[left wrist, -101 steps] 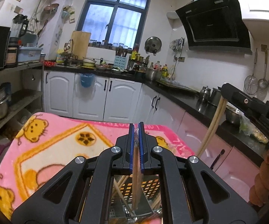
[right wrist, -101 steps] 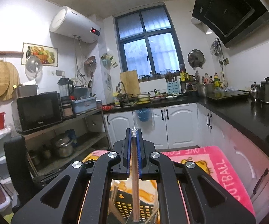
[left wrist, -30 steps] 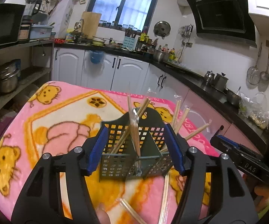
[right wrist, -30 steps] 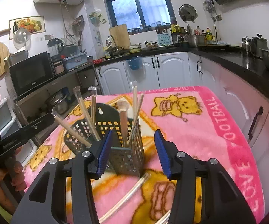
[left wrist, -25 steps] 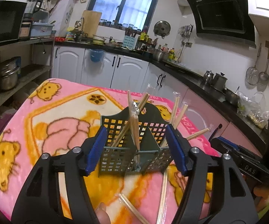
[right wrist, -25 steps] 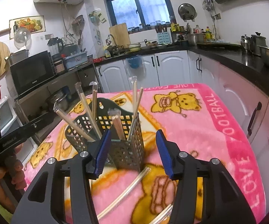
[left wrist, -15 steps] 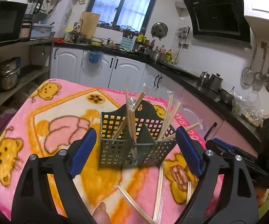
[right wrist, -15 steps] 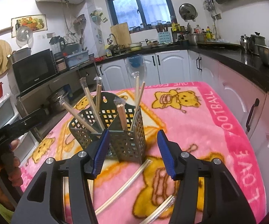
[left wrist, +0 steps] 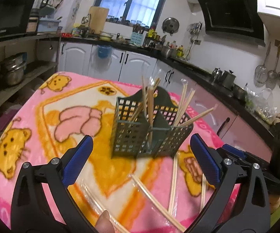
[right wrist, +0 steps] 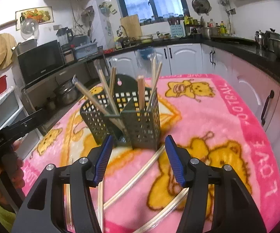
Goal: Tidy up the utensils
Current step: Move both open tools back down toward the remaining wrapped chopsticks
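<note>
A dark green perforated utensil holder (left wrist: 132, 137) (right wrist: 143, 128) stands on a pink cartoon blanket (left wrist: 62, 101) (right wrist: 208, 116). Several wooden chopsticks (left wrist: 149, 104) (right wrist: 140, 93) stick up out of its compartments. More chopsticks in clear sleeves (left wrist: 173, 178) (right wrist: 138, 176) lie loose on the blanket in front of it. My left gripper (left wrist: 141, 141) hangs just short of the holder, its jaws opening wide with nothing between them. My right gripper (right wrist: 139, 138) is also near the holder, its jaws opening and nothing held.
The other gripper shows at the right edge (left wrist: 237, 155) of the left wrist view. In the right wrist view a hand (right wrist: 13, 170) holds one at the left. Black counters with white cabinets (right wrist: 188, 56) run behind and to the right. Shelves with a microwave (right wrist: 40, 60) stand left.
Both grippers were shut on chopsticks above the holder. They have since let go, drawn back and sunk. The left jaws have spread much wider, the right jaws slightly.
</note>
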A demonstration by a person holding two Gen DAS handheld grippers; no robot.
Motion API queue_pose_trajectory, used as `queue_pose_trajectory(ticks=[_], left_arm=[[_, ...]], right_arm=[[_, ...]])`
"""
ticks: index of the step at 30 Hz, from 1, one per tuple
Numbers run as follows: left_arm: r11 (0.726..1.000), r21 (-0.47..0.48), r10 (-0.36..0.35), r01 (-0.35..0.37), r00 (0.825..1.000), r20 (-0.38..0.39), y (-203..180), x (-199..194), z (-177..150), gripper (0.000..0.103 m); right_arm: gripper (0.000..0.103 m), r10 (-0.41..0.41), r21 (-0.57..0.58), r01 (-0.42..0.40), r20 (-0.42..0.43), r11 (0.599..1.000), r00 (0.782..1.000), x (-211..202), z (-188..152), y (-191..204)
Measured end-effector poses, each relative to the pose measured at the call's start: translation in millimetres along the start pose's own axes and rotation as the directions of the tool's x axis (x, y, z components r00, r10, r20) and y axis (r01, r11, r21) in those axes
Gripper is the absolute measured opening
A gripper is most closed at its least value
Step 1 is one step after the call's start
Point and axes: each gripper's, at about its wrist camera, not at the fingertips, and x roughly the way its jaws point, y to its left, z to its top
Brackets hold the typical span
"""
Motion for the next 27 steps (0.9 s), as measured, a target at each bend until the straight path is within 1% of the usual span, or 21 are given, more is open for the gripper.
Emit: queue_pose_trajectory(ticks=[11,15,18,20,22,25,27], left_arm=[[0.997,-0.058,0.04,-0.044,0.997,-0.07,22.9,6.6,-25.4,0.092],[0.994,-0.076,0.07,-0.078,0.993,-0.098,31.9,10.3,-33.5,0.092],[0.991,-0.086,0.093,-0.105,0.987,-0.134,39.8,14.8,-41.7,0.092],[0.988,-0.102,0.095,-0.112,0.983,-0.158,45.8,17.6,-46.9,0.092],[0.986,-0.113,0.1,-0.123,0.978,-0.185,51.1,21.0,-52.8,0.092],[0.984,-0.134,0.086,-0.117,0.971,-0.222,60.0,26.7,-62.2,0.092],[0.982,-0.146,0.083,-0.119,0.969,-0.231,65.2,29.2,-66.2,0.092]], right_arm=[[0.054,-0.015,0.035,0.017,-0.046,0.999,0.999,8.7,-12.2,-5.7],[0.054,-0.026,0.05,0.03,-0.068,0.998,0.997,16.7,-14.1,-11.6],[0.054,-0.025,0.065,0.032,-0.096,0.997,0.995,26.4,-17.0,-17.6],[0.054,-0.036,0.077,0.045,-0.121,0.996,0.992,34.7,-18.8,-22.7],[0.054,-0.022,0.095,0.036,-0.142,0.995,0.99,41.4,-19.2,-26.4],[0.054,-0.012,0.124,0.037,-0.193,0.992,0.981,56.5,-17.2,-35.1],[0.054,-0.014,0.146,0.048,-0.226,0.988,0.974,66.8,-15.3,-42.1]])
